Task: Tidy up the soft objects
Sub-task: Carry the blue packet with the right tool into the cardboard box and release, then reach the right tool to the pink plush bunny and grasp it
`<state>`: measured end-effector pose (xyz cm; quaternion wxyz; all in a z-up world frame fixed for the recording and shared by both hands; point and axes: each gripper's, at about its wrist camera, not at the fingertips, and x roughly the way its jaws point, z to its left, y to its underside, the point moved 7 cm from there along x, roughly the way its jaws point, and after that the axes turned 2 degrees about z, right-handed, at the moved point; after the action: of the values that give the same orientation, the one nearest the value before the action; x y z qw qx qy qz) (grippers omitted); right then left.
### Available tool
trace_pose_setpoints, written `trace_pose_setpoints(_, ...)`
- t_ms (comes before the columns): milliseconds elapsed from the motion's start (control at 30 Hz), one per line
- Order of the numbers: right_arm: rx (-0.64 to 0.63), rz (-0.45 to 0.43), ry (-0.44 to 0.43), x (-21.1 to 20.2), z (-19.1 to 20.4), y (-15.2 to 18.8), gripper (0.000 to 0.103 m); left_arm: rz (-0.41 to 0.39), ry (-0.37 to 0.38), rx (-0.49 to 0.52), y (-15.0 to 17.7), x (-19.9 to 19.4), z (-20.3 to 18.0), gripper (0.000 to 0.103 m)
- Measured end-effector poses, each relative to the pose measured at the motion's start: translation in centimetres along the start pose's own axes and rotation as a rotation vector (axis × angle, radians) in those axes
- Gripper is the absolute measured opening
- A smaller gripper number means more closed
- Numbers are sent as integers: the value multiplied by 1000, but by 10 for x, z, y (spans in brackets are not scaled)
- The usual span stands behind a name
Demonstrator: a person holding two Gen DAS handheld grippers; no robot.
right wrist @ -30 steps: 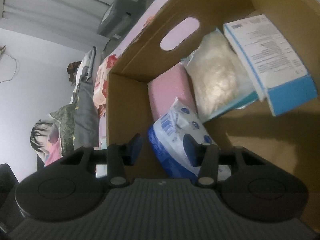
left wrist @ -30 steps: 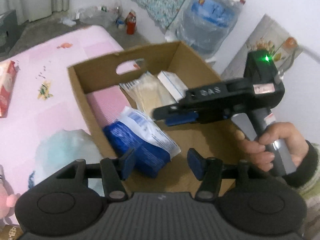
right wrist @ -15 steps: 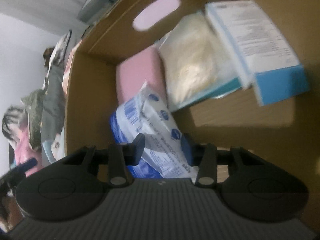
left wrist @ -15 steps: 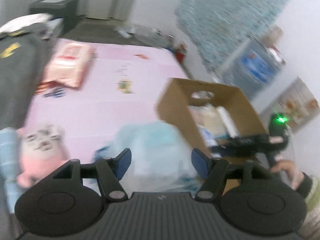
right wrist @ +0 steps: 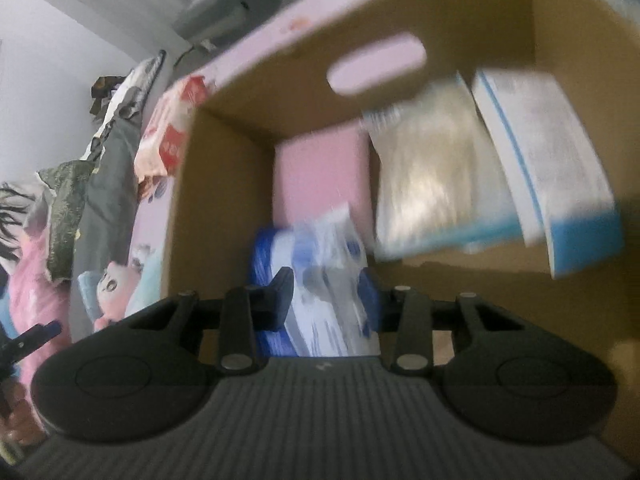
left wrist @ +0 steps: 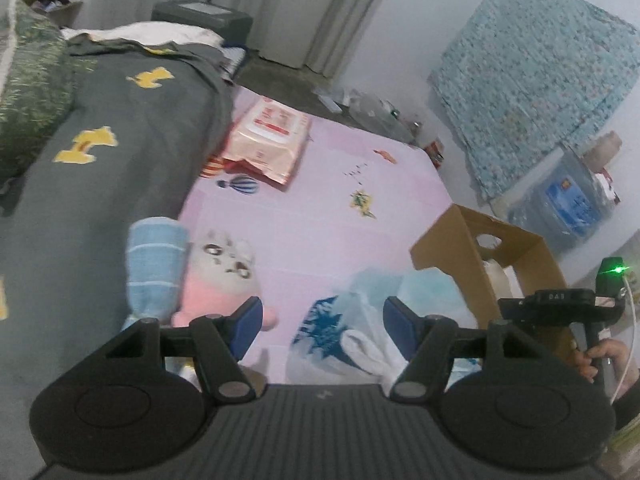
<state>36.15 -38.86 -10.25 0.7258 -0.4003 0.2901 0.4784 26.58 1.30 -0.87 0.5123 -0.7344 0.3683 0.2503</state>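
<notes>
My left gripper [left wrist: 322, 322] is open and empty above the pink bed sheet [left wrist: 320, 216]. A clear bag with a blue snowflake print [left wrist: 340, 320] lies just ahead between its fingers. A pink and white plush toy [left wrist: 220, 276] and a rolled blue towel [left wrist: 154, 268] lie to its left. The cardboard box [left wrist: 452, 256] stands at the right. My right gripper [right wrist: 326, 296] is inside the box [right wrist: 224, 184], its fingers on either side of a blue and white soft pack [right wrist: 320, 280]. Whether the pads press on the pack is blurred.
The box also holds a pink pack [right wrist: 320, 176], a cream bag [right wrist: 424, 168] and a white and blue carton [right wrist: 548, 176]. A red and white tissue pack [left wrist: 268, 132] lies farther up the bed. A grey quilt [left wrist: 100, 152] covers the left side.
My left gripper has swung away from the box to the left and now faces the bed with the plush toy. My right gripper has narrowed around the blue and white pack.
</notes>
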Motion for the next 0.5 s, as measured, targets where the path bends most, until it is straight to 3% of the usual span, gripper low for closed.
trace_pose_setpoints(233, -86, 43, 74, 25, 10, 10, 37, -37, -84, -27, 15, -19, 39, 70)
trace_pose_setpoints(400, -41, 80, 61, 23, 2, 13, 36, -67, -139, -43, 21, -33, 64, 70)
trace_pose_setpoints(500, -31, 55, 48, 11, 6, 8, 36, -88, -187, -27, 23, -40, 69, 70)
